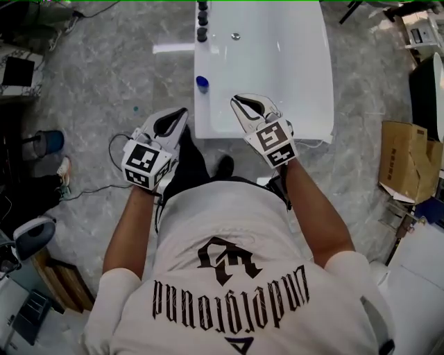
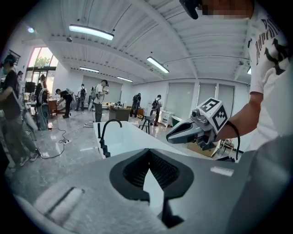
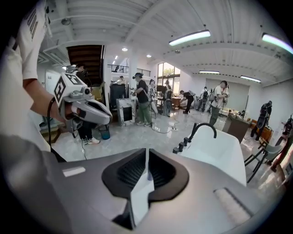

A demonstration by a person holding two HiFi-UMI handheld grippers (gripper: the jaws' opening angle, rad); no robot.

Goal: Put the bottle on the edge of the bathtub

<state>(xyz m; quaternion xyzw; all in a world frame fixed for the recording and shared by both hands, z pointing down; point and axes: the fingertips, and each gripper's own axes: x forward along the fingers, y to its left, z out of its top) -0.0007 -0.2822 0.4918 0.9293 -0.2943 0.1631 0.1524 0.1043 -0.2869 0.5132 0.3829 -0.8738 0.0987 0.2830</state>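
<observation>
A bottle with a blue cap [image 1: 202, 84] stands at the left rim of the white bathtub [image 1: 305, 76], near its near corner. My left gripper [image 1: 182, 113] hovers just left of the tub's near end, below the bottle, jaws shut and empty. My right gripper [image 1: 236, 101] is over the tub's near end, to the right of the bottle, with its jaws also together and nothing in them. In the left gripper view the jaws [image 2: 149, 151] meet at the tips. The right gripper view shows the same for its jaws [image 3: 147, 151]. The bottle is hidden in both gripper views.
A black faucet [image 1: 202, 21] with knobs stands on the tub's far left rim. A cardboard box [image 1: 406, 156] sits on the floor to the right, a blue bucket [image 1: 48, 142] and cables to the left. Several people [image 3: 143, 98] stand far off in the hall.
</observation>
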